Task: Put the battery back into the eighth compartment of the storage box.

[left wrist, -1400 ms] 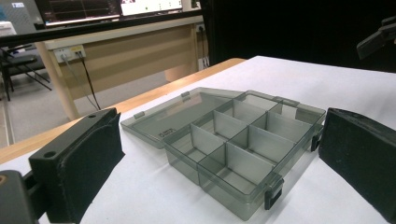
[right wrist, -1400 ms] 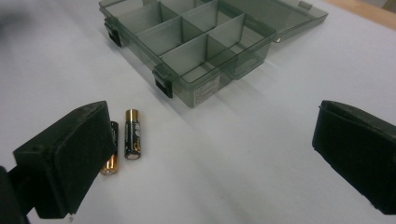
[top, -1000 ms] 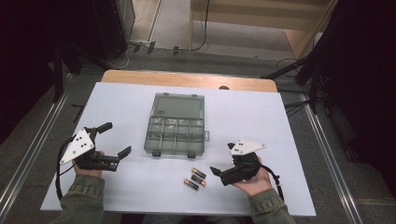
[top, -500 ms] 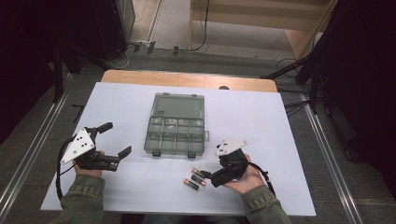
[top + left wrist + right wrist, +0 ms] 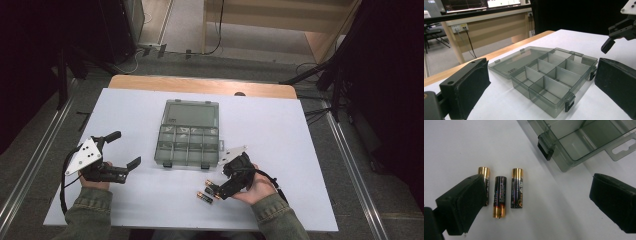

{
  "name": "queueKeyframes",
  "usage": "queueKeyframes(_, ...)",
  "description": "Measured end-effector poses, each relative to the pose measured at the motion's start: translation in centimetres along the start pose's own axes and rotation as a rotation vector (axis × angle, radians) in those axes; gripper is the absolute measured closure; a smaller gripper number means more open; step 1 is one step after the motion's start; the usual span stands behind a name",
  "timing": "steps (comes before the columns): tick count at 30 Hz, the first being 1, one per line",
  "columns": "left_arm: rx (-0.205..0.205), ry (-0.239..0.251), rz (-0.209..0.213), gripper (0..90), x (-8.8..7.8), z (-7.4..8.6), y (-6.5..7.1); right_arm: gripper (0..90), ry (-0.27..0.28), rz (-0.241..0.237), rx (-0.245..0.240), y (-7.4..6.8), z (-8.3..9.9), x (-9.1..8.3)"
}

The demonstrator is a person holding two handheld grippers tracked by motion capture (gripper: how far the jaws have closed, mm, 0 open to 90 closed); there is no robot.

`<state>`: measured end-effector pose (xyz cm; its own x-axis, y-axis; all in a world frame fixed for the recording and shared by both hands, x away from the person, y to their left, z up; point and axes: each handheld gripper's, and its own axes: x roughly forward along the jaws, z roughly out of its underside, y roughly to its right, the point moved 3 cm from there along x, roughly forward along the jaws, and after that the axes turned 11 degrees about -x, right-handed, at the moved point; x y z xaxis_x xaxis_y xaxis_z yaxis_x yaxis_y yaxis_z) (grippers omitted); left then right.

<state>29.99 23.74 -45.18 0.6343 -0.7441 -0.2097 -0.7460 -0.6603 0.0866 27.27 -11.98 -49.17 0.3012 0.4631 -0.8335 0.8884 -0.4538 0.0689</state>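
Note:
Three AA batteries, black with gold ends, lie side by side on the white table: one [image 5: 517, 187], a second [image 5: 499, 196], and a third [image 5: 484, 176] half hidden behind a jaw. My right gripper [image 5: 541, 200] hangs open just above them, tilted down, holding nothing. The high view shows the batteries [image 5: 206, 195] right by my right gripper [image 5: 224, 184]. A smoky clear compartment box [image 5: 187, 142] sits mid-table, its lid laid flat behind it and its cells bare. My left gripper [image 5: 126, 148] rests open to the left of the box [image 5: 549, 77], apart from it.
The white table [image 5: 300, 150] ends near my forearms at the front. A black latch [image 5: 545, 147] on the box corner sits close to the batteries. The right gripper [image 5: 621, 27] shows beyond the box in the left gripper view. Dark stands and cables surround the table.
My right gripper has moved left and tipped down over the batteries. The left gripper and the box have stayed put.

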Motion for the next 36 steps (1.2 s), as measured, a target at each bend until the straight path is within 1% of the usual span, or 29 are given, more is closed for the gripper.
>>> queueKeyframes(1,0.000,0.000,0.000,0.0,0.0,0.0,0.0,4.1,-0.023,-0.012,0.000,0.0,-0.2,0.2)
queueKeyframes(3,-0.001,-0.001,0.000,0.0,0.0,0.0,0.0,4.6,-0.044,-0.019,0.001,0.0,-0.3,0.4)
queueKeyframes(4,-0.001,-0.001,0.000,0.0,0.0,0.0,0.0,4.3,-0.058,-0.003,-0.003,0.0,-0.4,0.5)
queueKeyframes(5,-0.001,-0.001,0.000,0.0,0.0,0.0,0.0,4.3,-0.058,-0.003,-0.003,0.0,-0.4,0.5)
queueKeyframes(6,-0.002,-0.002,0.001,0.0,0.0,0.0,0.0,4.5,-0.090,0.005,-0.008,0.0,-0.6,0.8)
queueKeyframes(8,-0.002,-0.002,0.001,0.0,0.1,0.0,0.0,5.6,-0.095,0.010,-0.002,0.0,-0.7,0.8)
queueKeyframes(9,-0.001,-0.004,0.001,0.0,0.1,0.0,0.0,7.8,-0.103,0.009,-0.001,0.0,-0.7,0.9)
queueKeyframes(11,0.000,-0.004,0.003,0.0,0.1,0.0,0.0,15.8,-0.129,-0.009,0.007,0.0,-0.9,0.9)
queueKeyframes(12,0.000,-0.005,0.002,0.0,0.1,0.0,0.0,23.0,-0.166,-0.017,0.022,0.0,-1.0,1.0)
queueKeyframes(13,0.000,-0.004,0.002,0.0,0.1,0.0,0.0,23.0,-0.166,-0.017,0.022,0.0,-1.0,1.0)
queueKeyframes(14,0.001,-0.005,0.002,0.0,0.1,0.0,0.0,30.2,-0.207,-0.035,0.038,-0.1,-1.2,1.0)
queueKeyframes(15,0.001,-0.005,0.002,0.0,0.2,0.1,0.0,30.2,-0.207,-0.035,0.038,-0.1,-1.2,1.0)
queueKeyframes(16,0.001,-0.007,0.002,0.0,0.2,0.1,0.0,32.1,-0.229,-0.057,0.040,-0.2,-1.5,1.1)
queueKeyframes(18,0.000,-0.008,0.002,0.0,0.2,0.1,0.0,33.0,-0.238,-0.052,0.037,-0.3,-1.6,1.1)
queueKeyframes(19,-0.001,-0.009,0.003,0.0,0.2,0.1,0.0,36.8,-0.259,-0.047,0.033,-0.4,-1.9,1.3)
queueKeyframes(20,-0.001,-0.009,0.003,0.0,0.2,0.1,0.0,36.8,-0.259,-0.047,0.033,-0.4,-1.9,1.3)
queueKeyframes(21,0.000,-0.009,0.002,0.0,0.2,0.1,0.0,41.0,-0.267,-0.046,0.027,-0.5,-2.1,1.4)
queueKeyframes(22,0.001,-0.010,0.002,0.0,0.2,0.1,0.0,41.0,-0.267,-0.046,0.027,-0.5,-2.1,1.4)
queueKeyframes(23,-0.001,-0.009,0.001,0.0,0.2,0.1,0.0,43.5,-0.267,-0.048,0.014,-0.5,-2.2,1.5)
queueKeyframes(24,-0.002,-0.011,0.001,0.0,0.2,0.1,0.0,50.3,-0.276,-0.034,0.006,-0.5,-2.3,1.6)
queueKeyframes(25,-0.001,-0.012,0.001,0.0,0.2,0.1,0.0,50.3,-0.276,-0.034,0.006,-0.5,-2.3,1.6)
queueKeyframes(27,-0.001,-0.014,0.003,0.0,0.2,0.2,0.0,53.2,-0.284,-0.040,0.011,-0.5,-2.5,1.6)
queueKeyframes(29,0.002,-0.015,0.003,0.0,0.2,0.2,0.1,55.9,-0.288,-0.049,-0.007,-0.6,-2.5,1.8)
queueKeyframes(31,0.004,-0.017,0.003,0.0,0.2,0.2,0.1,56.5,-0.291,-0.052,-0.008,-0.7,-2.5,1.9)
queueKeyframes(32,0.003,-0.017,0.003,0.0,0.2,0.2,0.1,57.7,-0.309,-0.056,-0.010,-0.8,-2.5,2.1)
queueKeyframes(35,0.002,-0.014,0.004,0.0,0.2,0.2,0.1,65.4,-0.332,-0.061,-0.015,-1.0,-2.5,2.5)
queueKeyframes(36,0.002,-0.014,0.004,0.0,0.2,0.2,0.1,67.1,-0.351,-0.060,-0.012,-1.0,-2.5,2.5)
